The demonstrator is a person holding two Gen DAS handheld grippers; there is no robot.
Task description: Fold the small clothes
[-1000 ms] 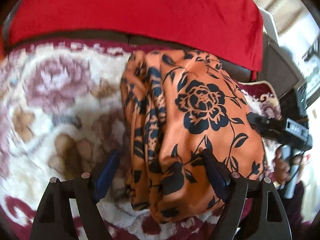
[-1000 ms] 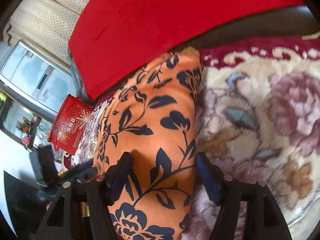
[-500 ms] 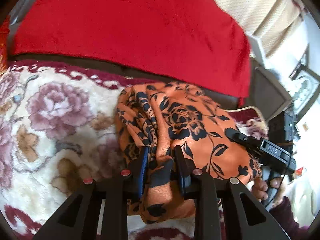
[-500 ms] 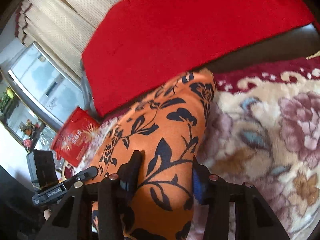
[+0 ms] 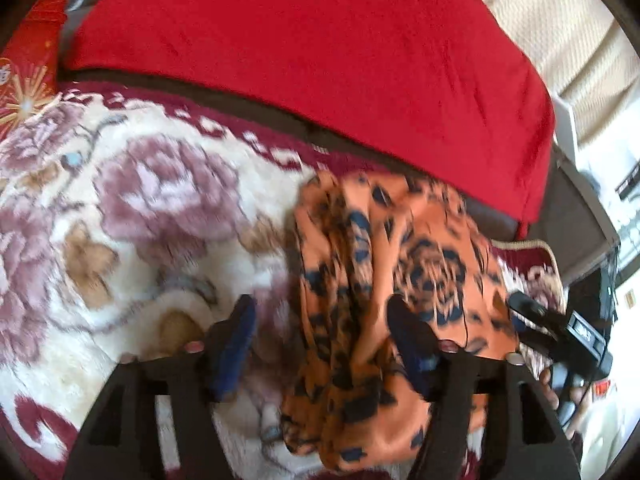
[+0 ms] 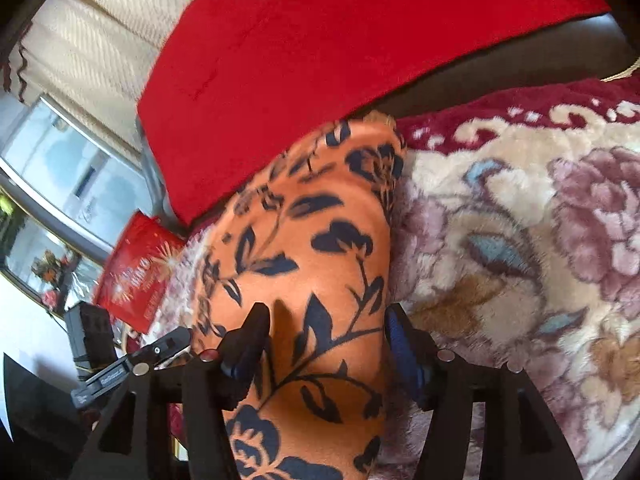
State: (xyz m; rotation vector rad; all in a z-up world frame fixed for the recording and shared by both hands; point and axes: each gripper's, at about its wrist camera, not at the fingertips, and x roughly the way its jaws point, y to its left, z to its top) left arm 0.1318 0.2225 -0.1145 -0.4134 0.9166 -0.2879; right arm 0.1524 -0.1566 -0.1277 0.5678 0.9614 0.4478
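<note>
Plush floral blanket (image 5: 132, 216) underfoot, red throw (image 5: 320, 60) behind. Orange flowered garment (image 5: 384, 280) bunched in a narrow bundle on that blanket. Left hand-held gripper (image 5: 324, 332) spread wide, one finger over the folds, gripping nothing. Right hand-held gripper (image 6: 324, 340) also spread, straddling the cloth. Likely trouble: slick fabric sliding out of its folds, or blanket pile getting pinched along with the hem. Hard to read: layer count, motion-blurred edges, near end hidden beneath the fingers.
</note>
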